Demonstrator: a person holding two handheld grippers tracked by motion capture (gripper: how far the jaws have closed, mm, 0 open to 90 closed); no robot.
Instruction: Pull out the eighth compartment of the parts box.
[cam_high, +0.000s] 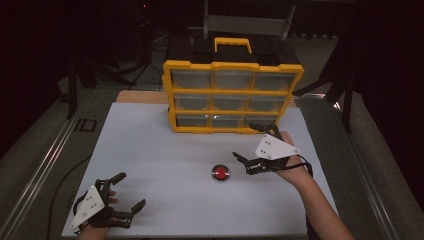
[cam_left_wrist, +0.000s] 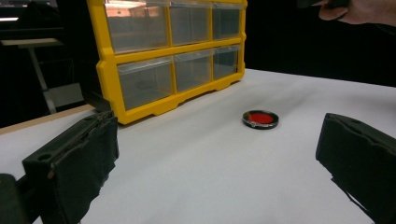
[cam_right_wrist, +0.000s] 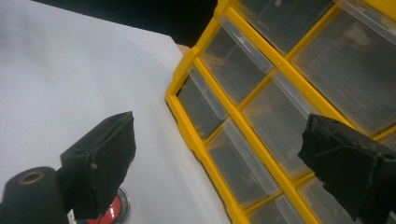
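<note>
The right tool hangs wide open and empty just in front of the yellow drawer cabinet, near its lower right drawers. The red round disc lies on the white desk before the cabinet, beside that tool. The left tool, also wide open and empty, rests well apart from the cabinet.

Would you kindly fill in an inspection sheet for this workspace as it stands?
Surface: white table, mostly bare.
Job's things: red disc lying flat; yellow organiser upright at the far edge, nine clear drawers shut.
Clutter: nothing seen.
Grippers: left hand-held gripper open near the front left corner; right hand-held gripper open, between disc and organiser, touching neither.
Cables: black cable on the floor, left.
Surroundings: dark; metal rails beside the table.
</note>
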